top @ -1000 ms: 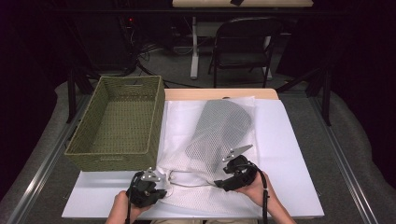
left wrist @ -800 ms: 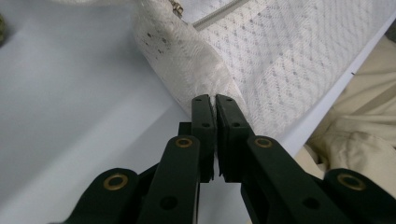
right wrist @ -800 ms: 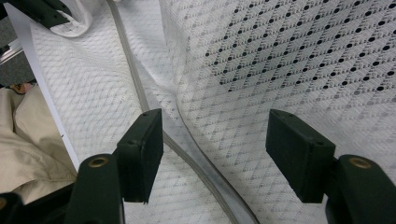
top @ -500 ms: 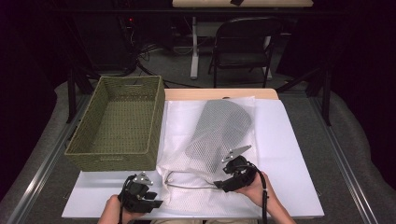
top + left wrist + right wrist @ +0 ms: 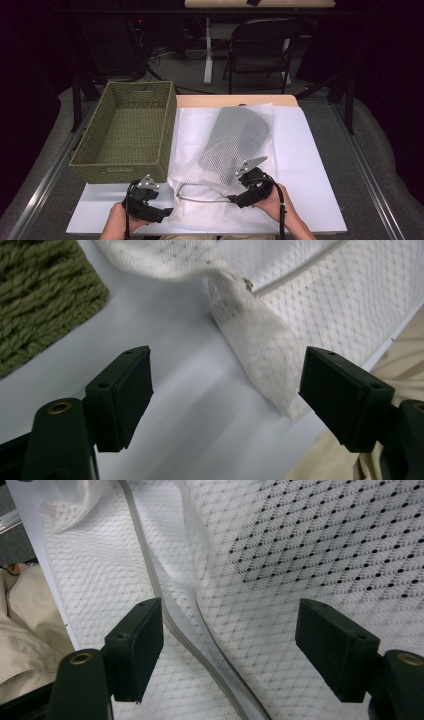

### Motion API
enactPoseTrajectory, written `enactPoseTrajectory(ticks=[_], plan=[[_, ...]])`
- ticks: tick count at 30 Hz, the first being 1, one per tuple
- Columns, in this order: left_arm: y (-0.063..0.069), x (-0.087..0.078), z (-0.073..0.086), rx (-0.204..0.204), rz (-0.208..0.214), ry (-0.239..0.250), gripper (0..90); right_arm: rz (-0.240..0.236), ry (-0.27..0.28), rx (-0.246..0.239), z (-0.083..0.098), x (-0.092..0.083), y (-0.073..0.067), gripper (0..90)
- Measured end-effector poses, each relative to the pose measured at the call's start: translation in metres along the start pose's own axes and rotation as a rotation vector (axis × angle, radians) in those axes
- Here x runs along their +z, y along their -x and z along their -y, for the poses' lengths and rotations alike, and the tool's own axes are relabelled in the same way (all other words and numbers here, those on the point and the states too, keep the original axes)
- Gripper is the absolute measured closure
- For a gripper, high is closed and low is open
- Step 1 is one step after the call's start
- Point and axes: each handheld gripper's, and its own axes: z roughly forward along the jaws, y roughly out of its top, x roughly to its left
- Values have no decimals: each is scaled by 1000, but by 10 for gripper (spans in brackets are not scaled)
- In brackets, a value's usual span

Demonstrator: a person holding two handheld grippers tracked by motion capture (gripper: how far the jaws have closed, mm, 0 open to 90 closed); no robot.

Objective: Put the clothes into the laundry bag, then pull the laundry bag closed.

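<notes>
A white mesh bag (image 5: 195, 135) lies flat on the white table sheet, and a dark cloth (image 5: 237, 135) shows grey through it. Its zip (image 5: 200, 200) curves along the near end. My left gripper (image 5: 162, 212) is at the bag's near left corner. Its jaws have just been opening, and the left gripper (image 5: 225, 375) now stands open. The bag's limp corner (image 5: 260, 355) lies ahead between the jaws, untouched. My right gripper (image 5: 235, 199) is over the bag's near right part. The right gripper (image 5: 227, 625) is open, its jaws having just widened, with mesh and zip (image 5: 165, 615) lying below them.
A green woven basket (image 5: 125, 132) stands empty at the left, its near corner (image 5: 40, 295) close to my left gripper. The table's near edge and the person's beige clothing (image 5: 25, 625) are just behind both hands. A folding chair (image 5: 260, 45) stands beyond the table.
The left gripper's jaws went from shut to open, letting go of the bag's near left corner, and the hand drew back slightly to the left. The right hand stayed put.
</notes>
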Motion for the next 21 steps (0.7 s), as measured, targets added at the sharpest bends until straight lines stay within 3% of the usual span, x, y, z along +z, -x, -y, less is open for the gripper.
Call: enactPoseTrajectory(ticks=[6,11,18,21], plan=[[4,7,-13,16,-37,-4,218,-2,-5,-14,-2,2,-3,268],[3,15,-20,5,-53,-6,236,-8,-5,-20,-4,3,-5,269],[5,26,-21,7,-21,-26,341,-18,4,-31,-6,4,-9,268],[6,29,-19,18,-8,-30,439,-30,6,-41,-7,5,-12,269]])
